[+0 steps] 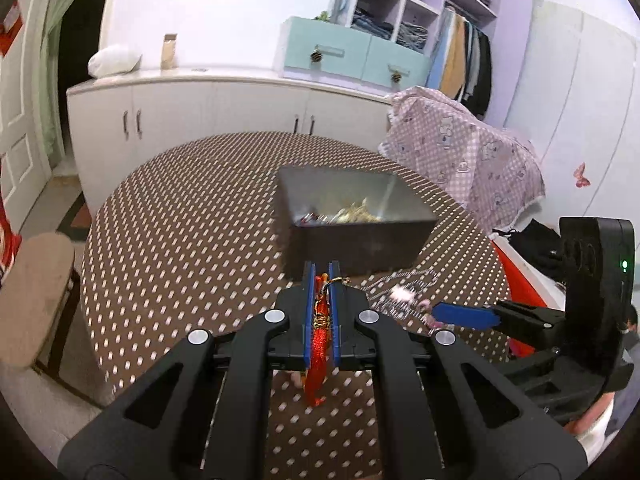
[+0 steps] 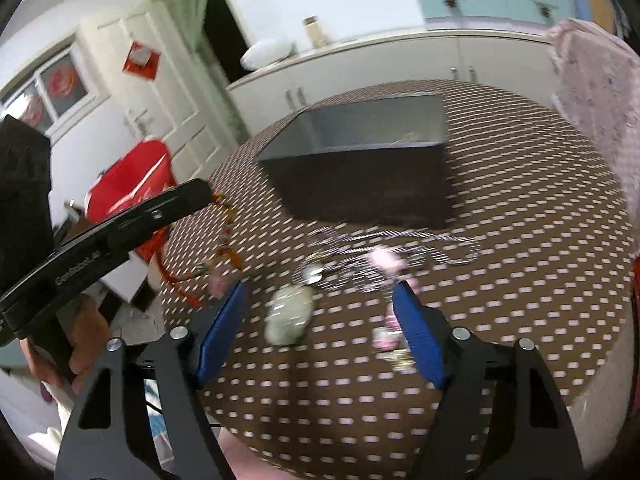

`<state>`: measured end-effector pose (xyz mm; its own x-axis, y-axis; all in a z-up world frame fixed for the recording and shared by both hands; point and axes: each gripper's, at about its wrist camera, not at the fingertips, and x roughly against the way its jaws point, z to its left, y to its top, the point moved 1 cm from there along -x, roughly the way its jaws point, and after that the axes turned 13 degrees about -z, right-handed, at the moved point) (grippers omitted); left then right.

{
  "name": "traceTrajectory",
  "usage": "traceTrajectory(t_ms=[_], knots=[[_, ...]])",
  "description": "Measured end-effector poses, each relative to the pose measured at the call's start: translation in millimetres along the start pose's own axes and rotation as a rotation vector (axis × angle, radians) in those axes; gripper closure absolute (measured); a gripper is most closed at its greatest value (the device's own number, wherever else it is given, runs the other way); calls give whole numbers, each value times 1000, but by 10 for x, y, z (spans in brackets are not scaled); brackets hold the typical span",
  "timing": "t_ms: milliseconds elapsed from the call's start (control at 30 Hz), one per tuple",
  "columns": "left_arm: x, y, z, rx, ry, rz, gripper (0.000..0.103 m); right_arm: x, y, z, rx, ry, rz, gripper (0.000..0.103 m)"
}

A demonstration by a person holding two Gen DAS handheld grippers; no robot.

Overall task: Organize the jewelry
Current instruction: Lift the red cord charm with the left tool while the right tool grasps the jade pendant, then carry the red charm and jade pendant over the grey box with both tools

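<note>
Jewelry is seen in three places on the round table (image 1: 180, 220), which is covered with a brown cloth dotted in white. A red tassel charm (image 1: 320, 344) with a gold hook at its top is clamped between the blue pads of the left tool (image 1: 322, 276), whose jaws are closed tight on it; the tassel's end hangs below the pads, off the table. In the right wrist view the same charm (image 2: 224, 240) is seen dangling from the left tool's black tip, with beads and a red cord trailing down, though blur hides the detail.

A dark gray box (image 1: 352, 216) stands open on the table just beyond the left tool, and pale, gold-toned pieces (image 1: 352, 214) are heaped inside it.

Between the box and the right tool (image 2: 320, 312) a silver chain (image 2: 400, 256) with pink beads is spread on the cloth. The right tool's jaws are held wide apart, nothing gripped. A pale green stone pendant (image 2: 290, 316) lies on the table between its blue pads, nearer the left one, untouched by either. Small pink beads (image 2: 386, 336) lie just beside the right pad.
</note>
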<state>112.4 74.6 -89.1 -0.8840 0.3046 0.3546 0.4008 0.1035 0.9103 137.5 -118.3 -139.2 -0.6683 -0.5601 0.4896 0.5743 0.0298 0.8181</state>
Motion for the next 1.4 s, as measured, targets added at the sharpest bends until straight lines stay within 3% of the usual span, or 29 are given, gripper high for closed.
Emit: traceTrajectory(t_ms=[200, 267, 367, 400, 600, 1033, 1300, 1400], knots=[[109, -163, 223, 58, 12, 13, 96, -195, -123, 226, 137, -93, 27, 35], [139, -193, 285, 72, 15, 13, 96, -236, -167, 308, 199, -133, 21, 41], [154, -222, 357, 91, 14, 14, 96, -252, -211, 352, 269, -146, 2, 71], [156, -227, 372, 95, 15, 13, 96, -245, -208, 341, 261, -140, 4, 76], [185, -122, 334, 93, -23, -15, 96, -229, -156, 258, 207, -120, 4, 76], [163, 225, 74, 101, -132, -71, 96, 176, 62, 152, 117, -37, -99, 76], [-51, 151, -56, 118, -153, -20, 96, 201, 23, 299, 66, 121, -76, 76], [-104, 107, -89, 140, -177, 8, 96, 77, -7, 335, 79, 113, -51, 76]])
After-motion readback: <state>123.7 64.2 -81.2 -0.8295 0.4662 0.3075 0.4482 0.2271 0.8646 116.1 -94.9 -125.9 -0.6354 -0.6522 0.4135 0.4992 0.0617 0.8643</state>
